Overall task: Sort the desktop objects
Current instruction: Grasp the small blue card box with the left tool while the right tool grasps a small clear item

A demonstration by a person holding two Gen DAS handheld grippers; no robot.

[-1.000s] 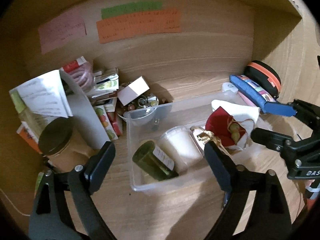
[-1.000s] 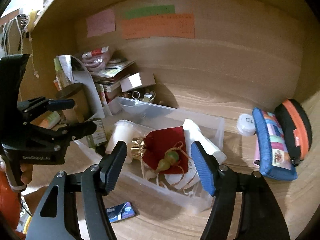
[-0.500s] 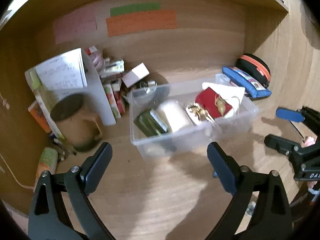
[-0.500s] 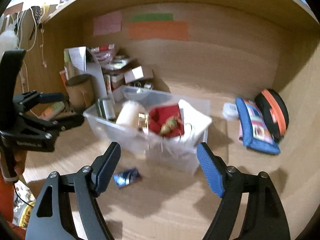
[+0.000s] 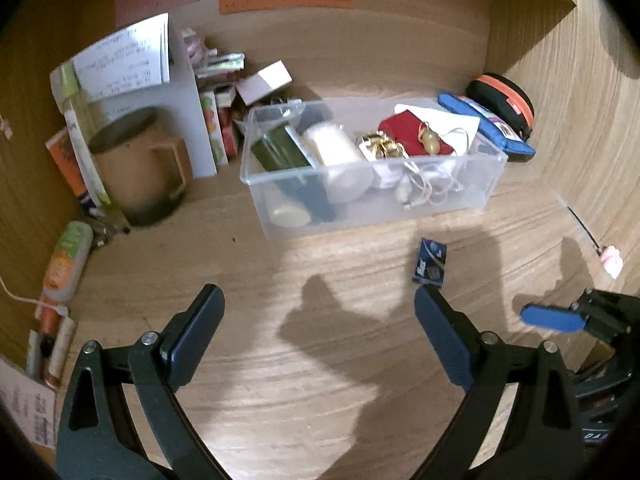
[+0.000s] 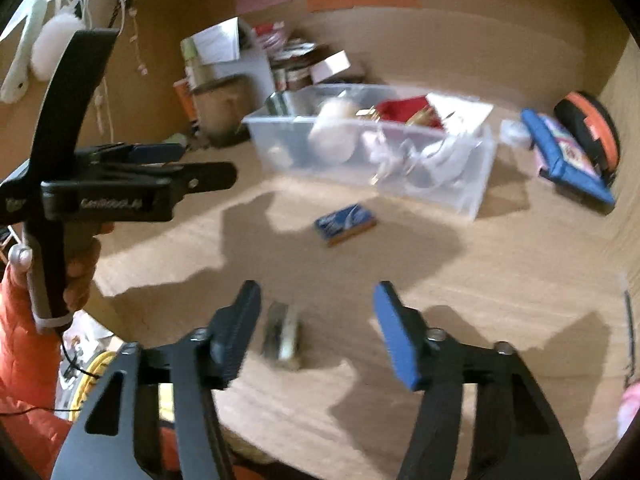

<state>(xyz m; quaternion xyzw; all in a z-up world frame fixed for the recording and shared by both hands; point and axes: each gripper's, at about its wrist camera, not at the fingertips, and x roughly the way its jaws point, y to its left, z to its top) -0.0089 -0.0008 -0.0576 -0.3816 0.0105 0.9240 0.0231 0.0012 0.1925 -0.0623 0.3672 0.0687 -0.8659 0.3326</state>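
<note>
A clear plastic bin stands on the wooden desk and holds a green bottle, a white jar, gold trinkets, a red pouch and a white cloth. A small blue box lies on the desk in front of the bin. My left gripper is open and empty, well back from the bin. My right gripper is open and empty, above a small blurred object on the desk.
A brown mug, papers and small boxes crowd the back left. A blue pencil case and a black-and-orange case lie at the back right. Tubes lie along the left edge. A pink item sits at the right.
Both grippers have pulled back from the bin toward the desk's front. The bin now looks smaller and farther. The small blue box has come into the left wrist view.
</note>
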